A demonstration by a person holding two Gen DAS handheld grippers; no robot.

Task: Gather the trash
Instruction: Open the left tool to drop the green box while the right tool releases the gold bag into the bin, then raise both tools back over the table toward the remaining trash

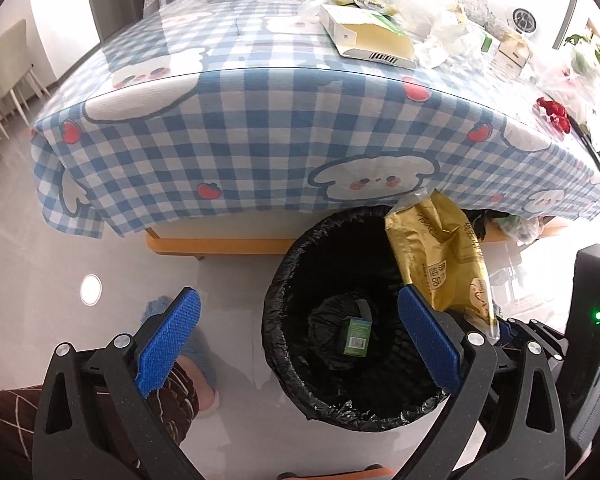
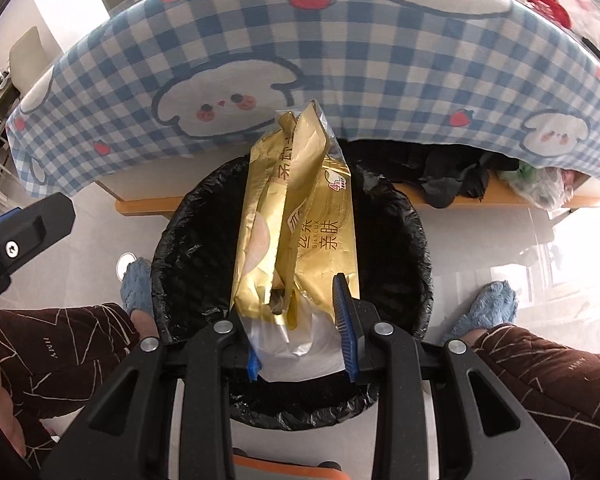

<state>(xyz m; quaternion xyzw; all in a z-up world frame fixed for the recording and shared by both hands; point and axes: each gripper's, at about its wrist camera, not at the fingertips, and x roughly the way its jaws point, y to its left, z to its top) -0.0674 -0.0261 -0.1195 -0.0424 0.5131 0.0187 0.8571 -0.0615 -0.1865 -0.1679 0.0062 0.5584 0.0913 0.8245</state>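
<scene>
My right gripper [image 2: 300, 320] is shut on a crumpled gold tissue packet [image 2: 296, 216], with white plastic bunched between its blue pads. The packet hangs directly over the open bin [image 2: 188, 248], which is lined with a black bag. In the left wrist view the same gold packet [image 1: 440, 256] hovers over the far right rim of the bin [image 1: 284, 320]. A small green box [image 1: 356, 336] lies at the bin's bottom. My left gripper [image 1: 300, 344] is open and empty, its fingers spread above the bin's near left side.
The bin stands on a pale floor in front of a low table with a blue checked cloth [image 1: 260, 128]. Boxes and plastic wrappers [image 1: 380, 32] lie on the tabletop. A person's patterned trouser legs and blue slippers [image 2: 492, 308] flank the bin.
</scene>
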